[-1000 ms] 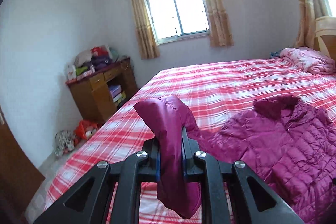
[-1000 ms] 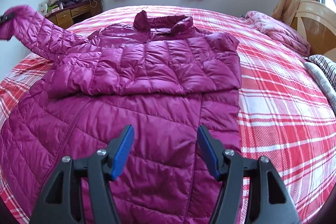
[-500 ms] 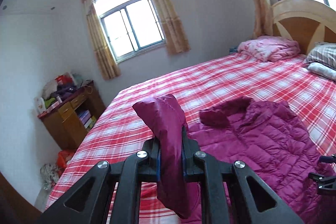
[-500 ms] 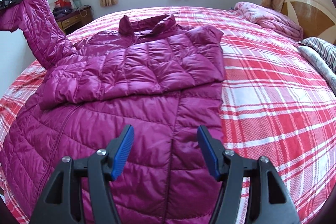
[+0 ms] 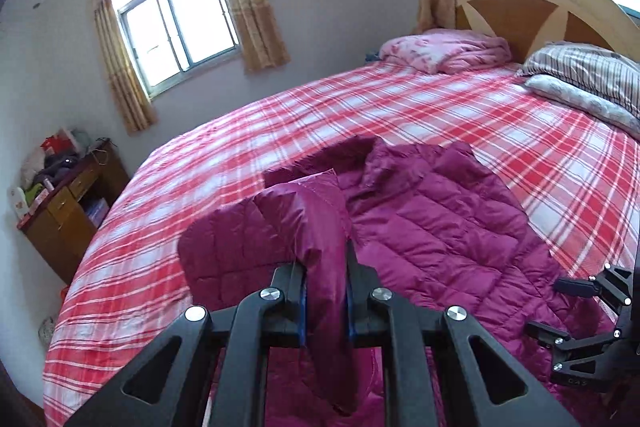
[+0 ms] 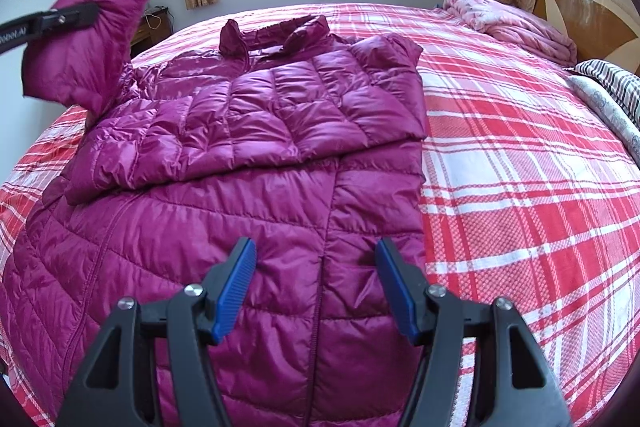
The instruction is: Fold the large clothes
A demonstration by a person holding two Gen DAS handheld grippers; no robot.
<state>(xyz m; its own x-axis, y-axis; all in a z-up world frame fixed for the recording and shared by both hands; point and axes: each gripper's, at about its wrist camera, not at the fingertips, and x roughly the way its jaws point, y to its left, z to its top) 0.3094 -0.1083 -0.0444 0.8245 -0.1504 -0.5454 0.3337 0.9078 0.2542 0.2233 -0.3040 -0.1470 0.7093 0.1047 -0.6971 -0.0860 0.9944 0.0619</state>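
A magenta quilted puffer jacket (image 6: 248, 195) lies spread on the red plaid bed (image 6: 520, 155), collar toward the window; it also shows in the left wrist view (image 5: 440, 227). One sleeve lies folded across its chest (image 6: 260, 131). My left gripper (image 5: 325, 291) is shut on the cuff of the other sleeve (image 5: 320, 219) and holds it lifted above the jacket's left side; the raised sleeve (image 6: 88, 39) shows in the right wrist view. My right gripper (image 6: 316, 283) is open and empty, hovering just over the jacket's lower front; it also appears in the left wrist view (image 5: 576, 311).
A pink folded blanket (image 5: 444, 51) and striped pillows (image 5: 584, 79) lie by the wooden headboard (image 5: 540, 7). A cluttered wooden desk (image 5: 60, 203) stands left of the bed under the curtained window (image 5: 176, 27).
My left gripper has swung right with the lifted sleeve, toward the jacket's body. My right gripper has stayed open over the lower front, shifting slightly.
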